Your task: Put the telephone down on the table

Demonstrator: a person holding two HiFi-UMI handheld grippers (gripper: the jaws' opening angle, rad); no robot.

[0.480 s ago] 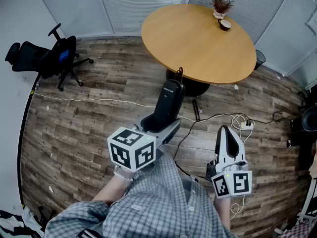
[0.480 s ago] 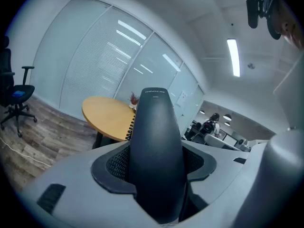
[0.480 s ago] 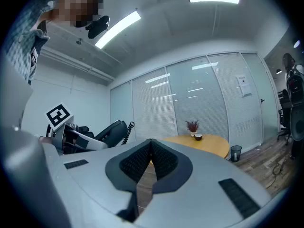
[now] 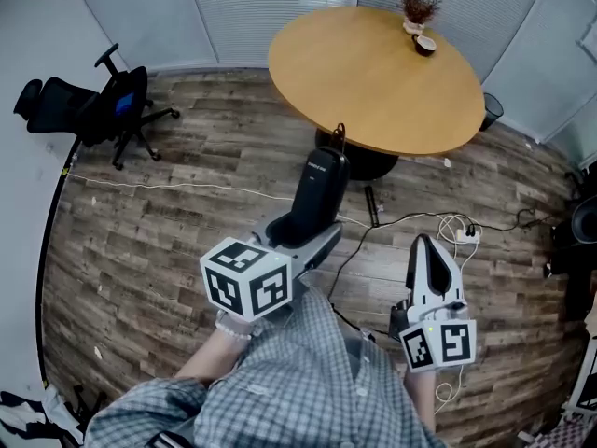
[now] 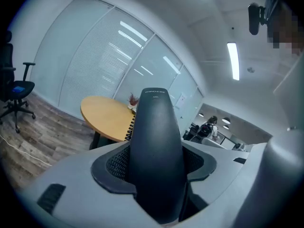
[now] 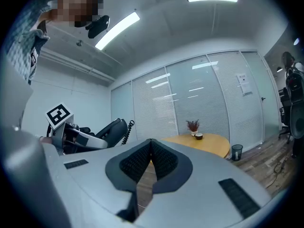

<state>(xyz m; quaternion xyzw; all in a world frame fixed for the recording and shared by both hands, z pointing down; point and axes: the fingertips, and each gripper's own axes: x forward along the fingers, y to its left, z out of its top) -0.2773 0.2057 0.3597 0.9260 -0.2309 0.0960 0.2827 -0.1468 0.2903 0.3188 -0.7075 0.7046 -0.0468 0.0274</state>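
Nearest you, your left gripper (image 4: 303, 236) has its fingers (image 5: 113, 163) clenched on the black telephone (image 4: 320, 187). The telephone rises between them with its coiled cord at the far end. It is held in the air above the wooden floor (image 4: 187, 222), short of the counter's near edge and not on it. Your right gripper (image 4: 427, 250) has its fingers (image 6: 164, 161) pressed together on nothing. Cables (image 4: 448, 224) lie on the floor near it. Beyond, the round counter (image 4: 373, 82) carries a potted plant (image 4: 415, 7) and a cup (image 4: 423, 45) at its far edge. An office chair (image 4: 103, 105) stands far left.
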